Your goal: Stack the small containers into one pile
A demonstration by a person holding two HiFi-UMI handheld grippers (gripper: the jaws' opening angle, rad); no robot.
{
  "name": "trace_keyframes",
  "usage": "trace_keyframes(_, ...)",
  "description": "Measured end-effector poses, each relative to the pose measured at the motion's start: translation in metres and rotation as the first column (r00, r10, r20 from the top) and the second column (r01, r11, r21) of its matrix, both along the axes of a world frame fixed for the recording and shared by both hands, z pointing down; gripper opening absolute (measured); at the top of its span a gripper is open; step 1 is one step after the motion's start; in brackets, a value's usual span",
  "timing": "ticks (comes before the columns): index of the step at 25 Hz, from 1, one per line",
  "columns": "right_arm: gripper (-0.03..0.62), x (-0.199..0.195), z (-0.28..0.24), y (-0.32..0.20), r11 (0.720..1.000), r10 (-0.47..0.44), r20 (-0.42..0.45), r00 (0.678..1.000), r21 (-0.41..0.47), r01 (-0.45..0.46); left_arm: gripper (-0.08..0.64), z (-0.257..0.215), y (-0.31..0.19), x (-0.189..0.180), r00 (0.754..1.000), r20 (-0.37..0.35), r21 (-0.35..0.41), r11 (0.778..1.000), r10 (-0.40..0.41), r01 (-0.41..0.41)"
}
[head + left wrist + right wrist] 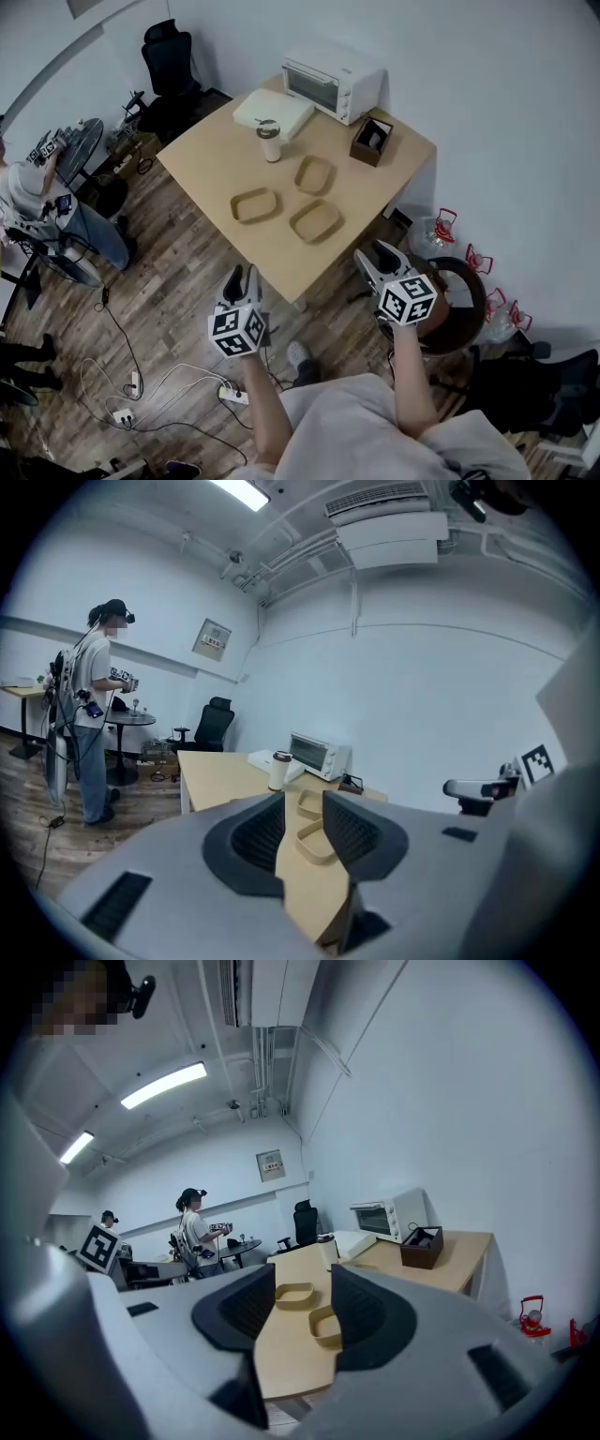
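Three small tan oval containers lie apart on the wooden table (206, 155): one on the left (255, 205), one further back (315, 174), one nearest me (316, 221). Both grippers hover off the table's near corner, over the floor. My left gripper (244, 277) is open with nothing in it; between its jaws (302, 832) I see two containers (317, 844) ahead. My right gripper (375, 255) stands open and empty as well, and in its own view (302, 1312) the left container (293, 1295) and the near one (326, 1326) show in the gap.
At the table's back stand a white toaster oven (333, 80), a cup with a lid (269, 141), a flat white box (273, 112) and a brown box (372, 141). A person (37, 202) stands far left. Cables (141, 384) lie on the floor; a dark round stool (461, 291) is at right.
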State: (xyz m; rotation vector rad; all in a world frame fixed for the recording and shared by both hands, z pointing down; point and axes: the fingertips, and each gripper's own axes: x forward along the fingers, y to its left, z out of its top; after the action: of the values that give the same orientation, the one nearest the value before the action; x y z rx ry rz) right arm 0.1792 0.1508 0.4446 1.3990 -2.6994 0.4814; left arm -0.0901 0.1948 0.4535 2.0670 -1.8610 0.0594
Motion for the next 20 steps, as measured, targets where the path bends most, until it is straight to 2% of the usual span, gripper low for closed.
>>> trace_keyframes(10,0.195,-0.042,0.01,-0.053,0.997,0.073,-0.002,0.997,-0.03,-0.073,0.126,0.011,-0.068,-0.051,0.997,0.001,-0.029,0.997,0.072,-0.072)
trace_keyframes(14,0.196,-0.046,0.017,-0.062,0.994,0.093,-0.025,0.995,-0.052,-0.094,0.126,0.022,-0.079,-0.065,0.996,-0.033,-0.044,0.996,0.077,-0.079)
trace_keyframes(20,0.199,-0.039,0.05,-0.066,0.985,0.117,-0.092,0.989,-0.117,-0.127,0.126,0.061,-0.08,-0.075,0.995,-0.066,-0.113,0.99,0.075,-0.082)
